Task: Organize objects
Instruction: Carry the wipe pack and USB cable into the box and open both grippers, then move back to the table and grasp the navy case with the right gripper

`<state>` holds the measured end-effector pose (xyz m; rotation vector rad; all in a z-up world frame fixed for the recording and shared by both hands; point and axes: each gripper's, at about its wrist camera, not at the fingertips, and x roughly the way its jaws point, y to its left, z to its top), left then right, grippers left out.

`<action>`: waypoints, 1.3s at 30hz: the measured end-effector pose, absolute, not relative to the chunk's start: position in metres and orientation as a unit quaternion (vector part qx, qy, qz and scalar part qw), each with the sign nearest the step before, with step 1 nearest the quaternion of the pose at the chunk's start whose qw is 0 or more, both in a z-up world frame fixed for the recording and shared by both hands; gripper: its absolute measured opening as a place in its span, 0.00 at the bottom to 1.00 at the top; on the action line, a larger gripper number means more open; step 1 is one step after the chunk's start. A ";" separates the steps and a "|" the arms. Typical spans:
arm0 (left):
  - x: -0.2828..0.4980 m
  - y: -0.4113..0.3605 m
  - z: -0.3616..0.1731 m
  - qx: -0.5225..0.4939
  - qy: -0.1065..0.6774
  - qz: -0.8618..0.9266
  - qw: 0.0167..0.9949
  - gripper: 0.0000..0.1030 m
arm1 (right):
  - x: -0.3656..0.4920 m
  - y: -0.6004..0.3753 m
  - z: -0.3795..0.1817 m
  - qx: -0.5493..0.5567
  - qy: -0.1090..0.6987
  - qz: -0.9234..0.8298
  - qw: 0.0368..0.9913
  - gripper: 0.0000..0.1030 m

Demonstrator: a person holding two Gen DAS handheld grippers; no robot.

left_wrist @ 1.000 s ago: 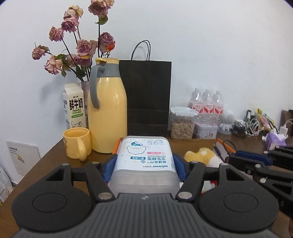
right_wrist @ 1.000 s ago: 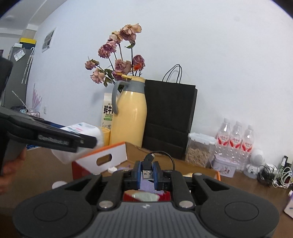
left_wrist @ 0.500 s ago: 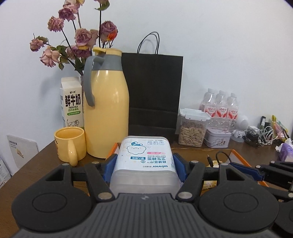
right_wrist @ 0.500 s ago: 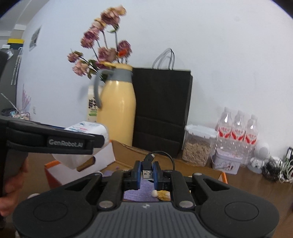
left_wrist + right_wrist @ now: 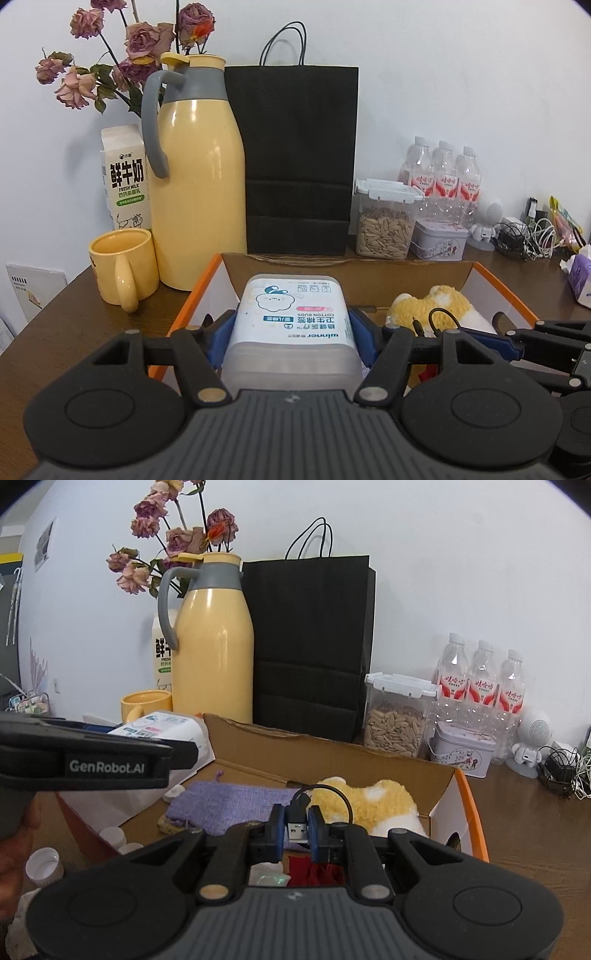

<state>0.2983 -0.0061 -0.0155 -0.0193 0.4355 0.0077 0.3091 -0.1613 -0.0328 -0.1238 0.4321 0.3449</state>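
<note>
My left gripper [image 5: 291, 332] is shut on a clear cotton-bud box [image 5: 293, 317] with a white and blue label, held over the left end of an open cardboard box [image 5: 347, 267] with orange edges. My right gripper [image 5: 296, 829] is shut on a short black USB cable [image 5: 297, 812], whose loop curls above the fingers, over the same cardboard box [image 5: 332, 747]. Inside lie a yellow plush toy [image 5: 373, 801], a purple knitted pouch [image 5: 229, 801] and something red [image 5: 314, 871]. The left gripper [image 5: 192, 755] with the cotton-bud box [image 5: 162, 727] shows at the left of the right wrist view.
Behind the box stand a yellow thermos jug [image 5: 201, 192], a yellow mug [image 5: 123, 266], a milk carton [image 5: 125, 181], dried roses [image 5: 136, 40], a black paper bag [image 5: 299, 158], a seed jar [image 5: 384, 221], a tin [image 5: 439, 240] and water bottles [image 5: 443, 177]. Tangled cables [image 5: 524, 236] lie at the right. White bottle caps [image 5: 42, 862] lie at the near left.
Both grippers have moved forward and lower, over the cardboard box, still holding their objects. The jug and the bag look nearer, and the box's inside has come into view.
</note>
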 end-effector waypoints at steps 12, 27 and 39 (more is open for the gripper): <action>0.289 -0.003 -0.011 -0.017 0.195 0.022 0.980 1.00 | 0.302 -0.170 -0.032 -0.035 0.218 0.145 0.965 0.95; 0.270 0.001 0.006 -0.024 0.177 0.025 0.984 1.00 | 0.285 -0.175 -0.019 -0.034 0.200 0.139 0.969 1.00; 0.224 0.023 0.023 -0.016 0.170 0.042 0.985 1.00 | 0.248 -0.166 -0.005 -0.044 0.208 0.154 0.965 1.00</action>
